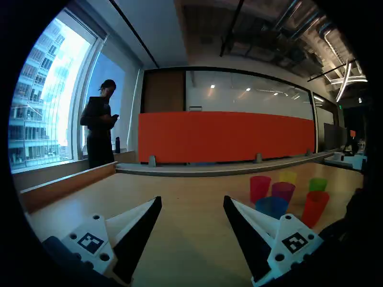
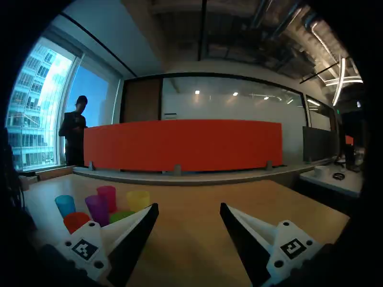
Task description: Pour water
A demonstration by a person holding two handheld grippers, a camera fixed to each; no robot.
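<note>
both claws spread, empty: left gripper (image 1: 191, 198), right gripper (image 2: 188, 205). cup cluster (image 1: 283, 191) stands mid-table (image 1: 201, 184), short of the far edge, between the grippers. judgement: take the outer orange cup (image 1: 315, 208) mid-wall, upright, clear of its neighbours.

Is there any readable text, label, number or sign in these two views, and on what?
None can be read.
Square markers on the left gripper and the right gripper: black-and-white patterns, no words.
White wall plate: too small to read.
Coloured cups: no print visible.
</note>
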